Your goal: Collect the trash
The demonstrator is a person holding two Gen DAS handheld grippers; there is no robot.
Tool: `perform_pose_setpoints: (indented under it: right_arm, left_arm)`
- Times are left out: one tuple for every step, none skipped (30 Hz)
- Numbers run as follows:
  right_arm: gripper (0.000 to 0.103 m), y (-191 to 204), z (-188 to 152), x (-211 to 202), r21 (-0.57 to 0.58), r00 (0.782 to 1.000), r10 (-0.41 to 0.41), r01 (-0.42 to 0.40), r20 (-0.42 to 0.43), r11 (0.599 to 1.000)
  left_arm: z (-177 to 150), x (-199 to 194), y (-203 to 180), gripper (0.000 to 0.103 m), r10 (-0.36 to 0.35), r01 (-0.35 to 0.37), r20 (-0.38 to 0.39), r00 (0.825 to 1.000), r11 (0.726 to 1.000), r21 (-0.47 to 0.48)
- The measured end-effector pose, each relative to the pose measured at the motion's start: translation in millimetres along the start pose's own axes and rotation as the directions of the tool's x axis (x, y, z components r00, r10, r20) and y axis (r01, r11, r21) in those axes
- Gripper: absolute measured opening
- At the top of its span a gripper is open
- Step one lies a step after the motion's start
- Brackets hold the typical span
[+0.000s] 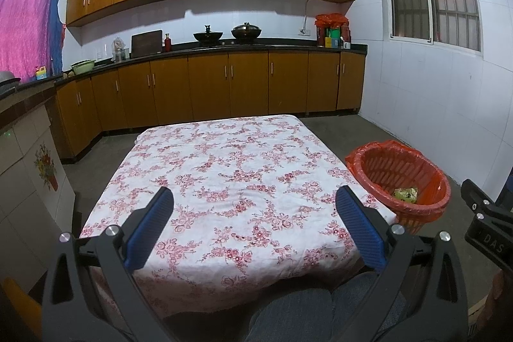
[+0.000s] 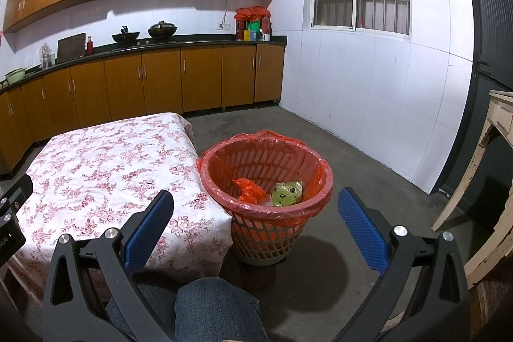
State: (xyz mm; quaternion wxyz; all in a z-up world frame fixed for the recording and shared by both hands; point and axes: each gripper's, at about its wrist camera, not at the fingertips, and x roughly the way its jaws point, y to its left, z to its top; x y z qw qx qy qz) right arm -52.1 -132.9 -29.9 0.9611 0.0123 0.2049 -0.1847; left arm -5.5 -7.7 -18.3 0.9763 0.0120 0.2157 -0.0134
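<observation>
Right wrist: trash point(image 2: 267, 189) between tongs point(image 2: 256, 197)

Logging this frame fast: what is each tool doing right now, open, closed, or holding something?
Left tool: open, holding nothing.
Right tool: open, holding nothing.

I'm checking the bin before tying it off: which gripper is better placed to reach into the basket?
Right. The right gripper hangs open almost directly over the red basket, facing the orange bag and green wrapper inside. The left gripper, also open, faces the flowered table, basket off to its side.
</observation>
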Motion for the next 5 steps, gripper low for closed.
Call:
perform_pose_setpoints:
  right_arm:
    - [0.101, -0.7, 1.5, 1.8, -0.001, 1.0, 0.0, 0.0, 0.0, 1.0]
    - [0.101, -0.3, 0.7, 0.7, -0.001, 1.0, 0.0, 0.0, 0.0, 1.0]
    - [0.101, -0.2, 0.3, 0.2, -0.001, 1.0, 0.0, 0.0, 0.0, 1.0]
    - [0.101, -0.9, 1.9, 1.9, -0.001, 1.0, 0.001, -0.001, 0.0, 1.0]
    - [0.101, -1.0, 2.1, 2.0, -0.001, 1.0, 0.0, 0.0, 0.0, 1.0]
  left_arm:
    - [0.1, 0.2, 0.0, 0.099, -0.001, 0.001, -0.001, 1.0, 1.0, -0.001]
    - [0.6, 0.6, 0.1, 0.099, -0.001, 0.001, -0.002, 1.0, 1.0, -0.001]
    - [0.2, 0.6, 0.5, 0.099, -0.002, 0.002, -0.003, 1.0, 1.0, -0.001]
    - [0.6, 0.6, 0.1, 0.099, -0.003, 0.003, -0.002, 1.0, 1.0, -0.001]
    - [0.3, 0.5, 0.3, 0.099, -0.004, 0.004, -0.002, 1.0, 1.0, -0.001]
